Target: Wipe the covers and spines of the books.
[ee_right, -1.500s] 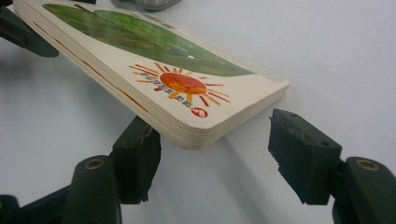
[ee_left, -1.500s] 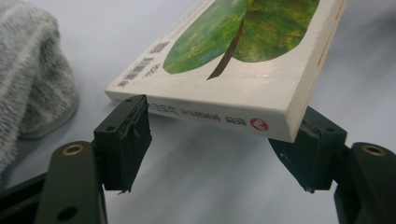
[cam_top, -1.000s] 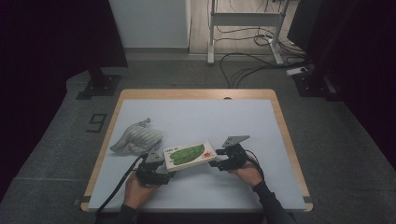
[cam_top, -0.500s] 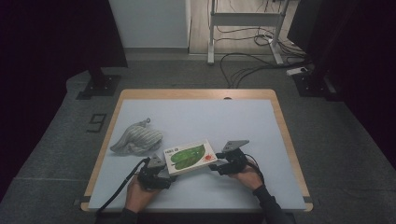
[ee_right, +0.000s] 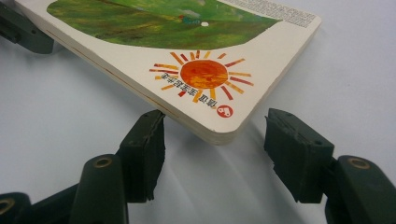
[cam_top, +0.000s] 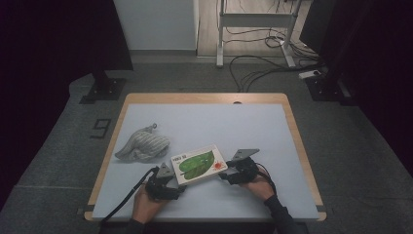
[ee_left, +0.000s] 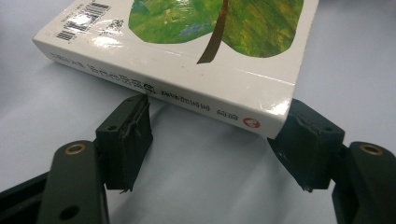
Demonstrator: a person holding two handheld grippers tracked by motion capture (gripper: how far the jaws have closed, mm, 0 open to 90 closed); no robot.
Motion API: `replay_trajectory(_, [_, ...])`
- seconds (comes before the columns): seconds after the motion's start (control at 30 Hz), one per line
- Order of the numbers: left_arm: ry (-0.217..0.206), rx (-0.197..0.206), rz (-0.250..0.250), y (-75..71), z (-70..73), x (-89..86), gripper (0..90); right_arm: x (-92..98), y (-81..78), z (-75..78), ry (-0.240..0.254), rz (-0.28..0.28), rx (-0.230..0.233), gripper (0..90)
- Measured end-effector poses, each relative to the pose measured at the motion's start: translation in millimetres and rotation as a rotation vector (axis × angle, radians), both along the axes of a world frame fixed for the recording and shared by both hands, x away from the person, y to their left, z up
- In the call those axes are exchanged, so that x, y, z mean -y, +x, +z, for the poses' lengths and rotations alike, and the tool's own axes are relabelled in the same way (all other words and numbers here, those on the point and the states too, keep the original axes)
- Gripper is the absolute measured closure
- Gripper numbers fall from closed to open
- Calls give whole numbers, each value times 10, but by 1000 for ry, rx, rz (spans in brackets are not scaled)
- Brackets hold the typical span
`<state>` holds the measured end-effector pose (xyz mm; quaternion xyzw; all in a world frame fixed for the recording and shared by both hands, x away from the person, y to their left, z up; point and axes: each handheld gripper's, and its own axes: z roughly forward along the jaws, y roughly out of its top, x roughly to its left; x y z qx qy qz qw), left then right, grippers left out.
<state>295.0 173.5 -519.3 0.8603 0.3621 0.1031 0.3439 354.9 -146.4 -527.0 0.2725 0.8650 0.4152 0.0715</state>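
Near edge of the desk [cam_top: 292,146], pale grey top with a wooden rim. A board book [cam_top: 198,164], white cover with a green leaf and an orange sun, sits between the two hand-held grippers, its long sides running roughly left to right.

Left hand-held gripper [cam_top: 171,176] at the book's spine end. In the left gripper view, jaws apart; the spine corner [ee_left: 261,109] touches the right-hand pad [ee_left: 303,144], the other pad just short of the spine.

Right hand-held gripper [cam_top: 225,174] at the sun corner. In the right gripper view, jaws apart; the rounded corner [ee_right: 224,126] pokes between them, with a shadow under it; the pads do not press on it.

A striped grey cloth bundle [cam_top: 142,145] lies left of the book, near but apart.
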Motion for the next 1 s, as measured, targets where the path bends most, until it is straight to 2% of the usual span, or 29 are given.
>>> replay_trajectory(0.2, [-4, -6, -20, -13, 1, -21, 277, 11, -16, -28, -7, 1, 8, 366])
replay_trajectory(0.3, [5, -9, -28, -16, 10, -52, 268, 53, -23, -11, 29, -11, 5, 366])
replay_trajectory(0.33, [12, -6, -27, -18, 18, -71, 267, 65, -26, -4, 27, -13, 7, 364])
replay_trajectory(0.53, [-8, -1, -22, 19, 97, -171, 241, 160, -22, 21, 17, -47, 24, 316])
replay_trajectory(0.6, [-15, -5, -17, 52, 114, -204, 211, 199, -19, 22, 17, -56, 25, 293])
replay_trajectory(0.8, [4, 5, 26, 174, 156, -318, 146, 324, -24, 3, -10, -91, 41, 222])
replay_trajectory(1.0, [14, 15, 48, 263, 235, -417, 143, 470, -20, -22, -33, -140, 47, 138])
